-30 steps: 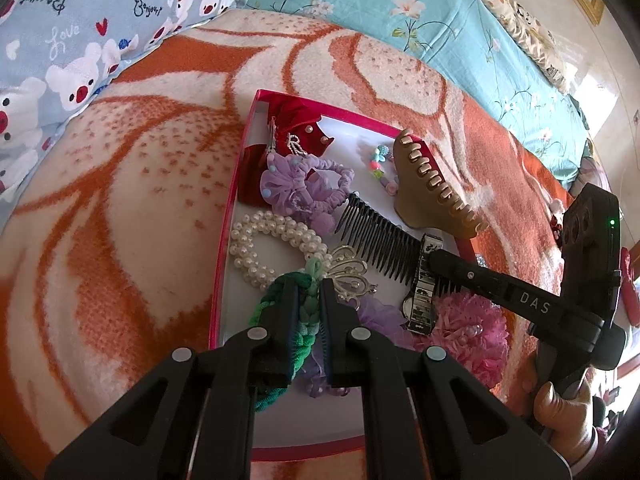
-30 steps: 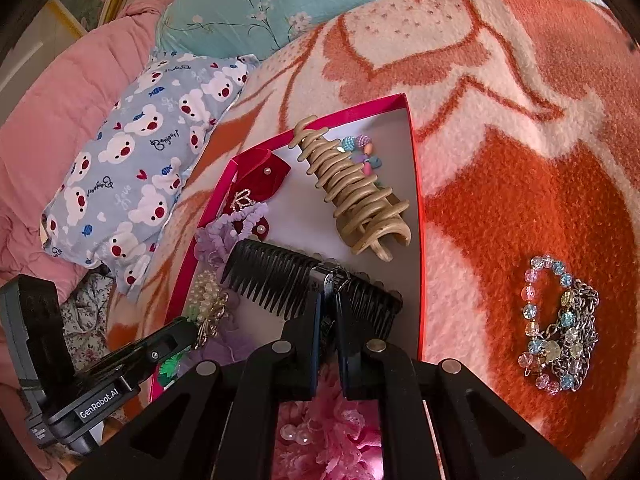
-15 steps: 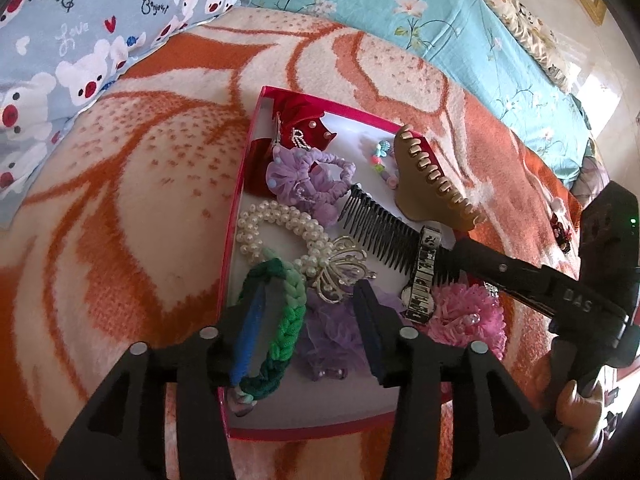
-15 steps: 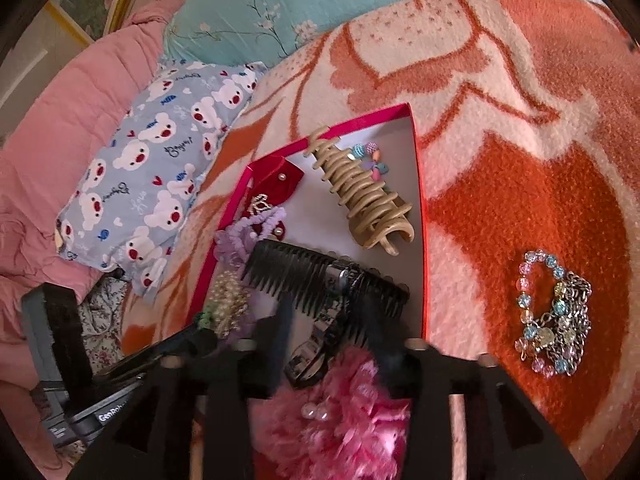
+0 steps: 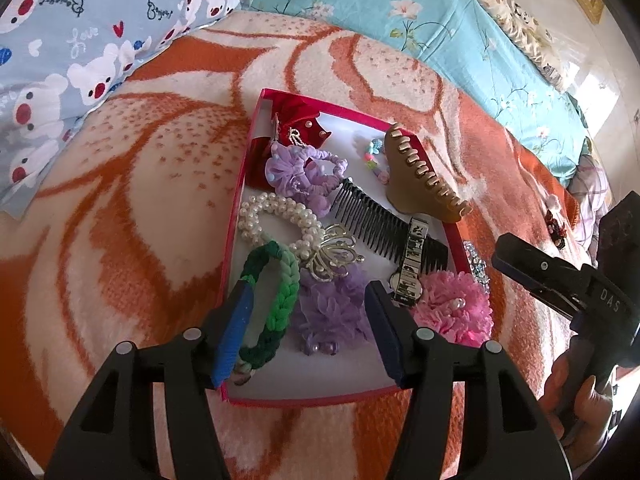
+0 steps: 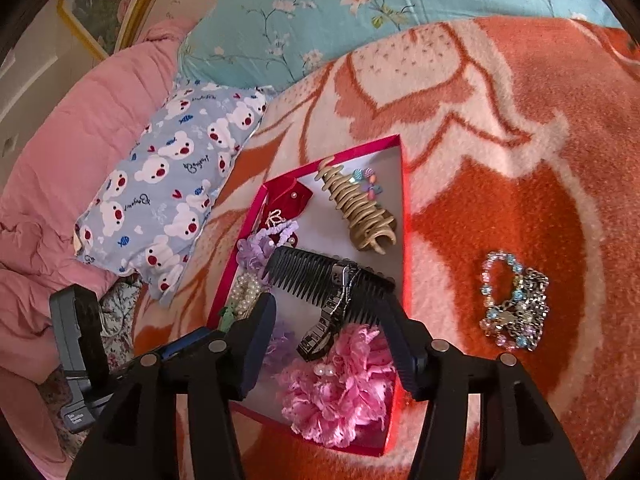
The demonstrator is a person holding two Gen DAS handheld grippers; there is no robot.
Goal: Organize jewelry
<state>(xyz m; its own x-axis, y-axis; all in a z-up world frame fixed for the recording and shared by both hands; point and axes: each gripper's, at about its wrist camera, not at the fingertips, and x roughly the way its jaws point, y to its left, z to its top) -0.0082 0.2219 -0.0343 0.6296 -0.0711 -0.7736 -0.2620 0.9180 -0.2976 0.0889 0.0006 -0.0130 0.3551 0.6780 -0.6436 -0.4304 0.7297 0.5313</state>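
Jewelry and hair pieces lie heaped in a shallow red-rimmed cardboard box (image 5: 234,216) with a white floor, set on the orange-and-cream patterned fleece blanket (image 5: 120,200) of the bed. My left gripper (image 5: 310,320) hangs over the box's near end with its blue-padded fingers spread wide and nothing between them. The green braided hair band (image 5: 280,292) lies on the box floor just inside the left finger, and the lilac chiffon scrunchie (image 5: 332,300) sits in the gap between the two fingers.

My right gripper (image 6: 332,340) is likewise spread apart and holds nothing; it hovers above the black-and-white banded wristwatch (image 6: 332,312), which is draped across the black plastic comb (image 6: 320,280). Just below the watch rests the pink ruffled fabric scrunchie (image 6: 340,392).

Farther up the box are a white pearl bead bracelet (image 5: 276,216), a silver butterfly-shaped clip (image 5: 336,256), a tan plastic claw clip (image 5: 424,180) and a dark red velvet bow (image 5: 300,120).

Outside the box, on the blanket to its right, lies a small tangle of pastel bead bracelet and metal chain (image 6: 514,300), well apart from both grippers. A blue pillow printed with white bears (image 6: 172,184) rests beyond the box's left side.
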